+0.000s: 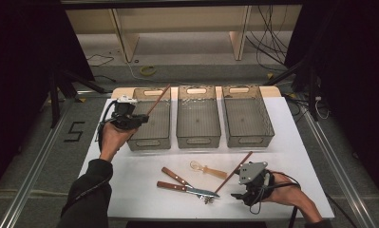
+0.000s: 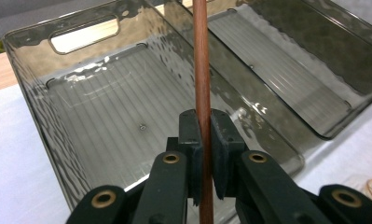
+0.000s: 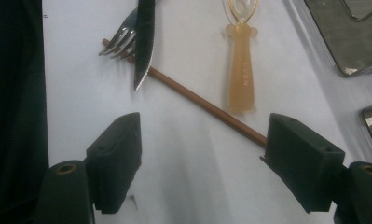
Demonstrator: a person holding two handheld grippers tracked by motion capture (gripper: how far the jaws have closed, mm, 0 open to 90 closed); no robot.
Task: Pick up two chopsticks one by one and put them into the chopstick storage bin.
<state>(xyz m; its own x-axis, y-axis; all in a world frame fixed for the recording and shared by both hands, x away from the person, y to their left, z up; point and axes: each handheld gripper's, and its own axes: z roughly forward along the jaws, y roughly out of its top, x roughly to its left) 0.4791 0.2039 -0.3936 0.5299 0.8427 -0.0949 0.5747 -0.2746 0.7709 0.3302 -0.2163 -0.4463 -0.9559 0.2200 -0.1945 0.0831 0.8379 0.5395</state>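
The left tongs [image 2: 206, 154] are pinching a thin reddish-brown wooden chopstick [image 2: 202, 70], its shaft running straight up between the two black pads and out beyond them. Directly ahead of and below these tongs lies the leftmost smoky grey see-through plastic bin [image 2: 39, 116] with a cut-out handle slot, and the chopstick's far end hangs over that bin; in the high view the left tongs [image 1: 140, 119] sit at the bin's near left corner, with the stick slanting up and away from them across it. Beside this bin stand a second grey bin [image 1: 198, 137] and a third grey bin [image 1: 268, 128] of the same kind, side by side on the white surface [image 1: 296, 156]. The right tongs [image 3: 202, 154] are spread wide, nothing between the pads, held just above the surface. Just ahead of them lies a second reddish-brown wooden chopstick [image 3: 197, 100], slanting across, with one end reaching the pad on the right of the right gripper view. Beyond it, farther from these tongs, lie an amber translucent plastic spoon [image 3: 242, 70], a steel knife blade [image 3: 144, 42] and the tines of a steel fork [image 3: 120, 39]; the knife crosses over the chopstick's far end, and in the high view both have brown wooden handles [image 1: 175, 176].
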